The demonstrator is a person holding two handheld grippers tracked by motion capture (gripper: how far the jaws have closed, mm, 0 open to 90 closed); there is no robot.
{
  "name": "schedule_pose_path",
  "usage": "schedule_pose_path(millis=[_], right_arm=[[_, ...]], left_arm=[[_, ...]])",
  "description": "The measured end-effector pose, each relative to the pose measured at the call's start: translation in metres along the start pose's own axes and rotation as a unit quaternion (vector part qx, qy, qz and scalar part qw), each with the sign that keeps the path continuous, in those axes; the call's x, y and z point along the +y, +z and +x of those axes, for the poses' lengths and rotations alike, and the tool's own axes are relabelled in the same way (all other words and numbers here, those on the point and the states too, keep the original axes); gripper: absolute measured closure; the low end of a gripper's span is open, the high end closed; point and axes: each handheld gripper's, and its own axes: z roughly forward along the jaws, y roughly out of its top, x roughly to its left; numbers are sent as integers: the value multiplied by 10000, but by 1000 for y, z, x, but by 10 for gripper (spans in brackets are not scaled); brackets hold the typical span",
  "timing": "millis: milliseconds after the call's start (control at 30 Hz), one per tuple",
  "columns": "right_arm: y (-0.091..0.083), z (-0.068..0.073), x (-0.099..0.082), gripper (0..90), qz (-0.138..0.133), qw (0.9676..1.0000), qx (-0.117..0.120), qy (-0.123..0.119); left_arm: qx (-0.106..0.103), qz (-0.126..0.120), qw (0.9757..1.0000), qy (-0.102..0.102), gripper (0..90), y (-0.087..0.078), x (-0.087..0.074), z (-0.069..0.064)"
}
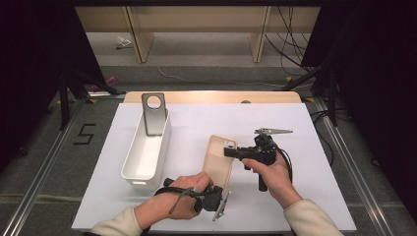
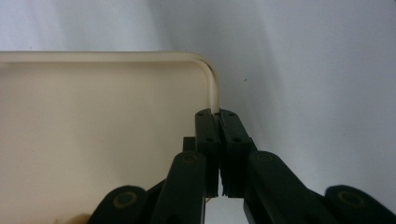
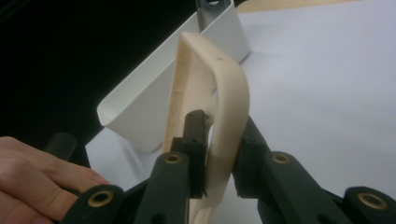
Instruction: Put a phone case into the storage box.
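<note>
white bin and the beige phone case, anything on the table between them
Nothing: in the high view, a bare strip of white table separates the white bin from the beige phone case, which both tongs grip.

cream rounded-corner plastic phone case: smooth, matt-to-satin, soft sheen along the rim. white oblong plastic bin: smooth walls, slight gloss. dark grey phone case with round cutout standing in the bin: looks like plastic with a dull metallic sheen, can't tell for sure. table top: white, matt, paper-like sheet; bare light wood strip at far edge. both tools: left tool, right tool, black matt plastic jaws, brass-coloured metal pivots
</note>
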Motion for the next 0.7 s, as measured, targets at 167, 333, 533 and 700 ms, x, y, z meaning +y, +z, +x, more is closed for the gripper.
schedule_pose_path(millis=[167,333,533,700], right_arm=[[-5,4,3,806,-140,9998,142,91],[-13,4,7,806,-296,9996,9,42],[-22,2,11,806,-415,9989,-194,-128],[-24,3,12,805,-426,9984,-283,-259]], left_arm=[[114,-41,9999,-35,855,-1,-2,4],[266,-382,9984,-316,724,-6,-5,7],[352,-1480,9773,-1475,459,-26,-16,24],[674,-2226,9308,-2819,299,-36,-33,41]])
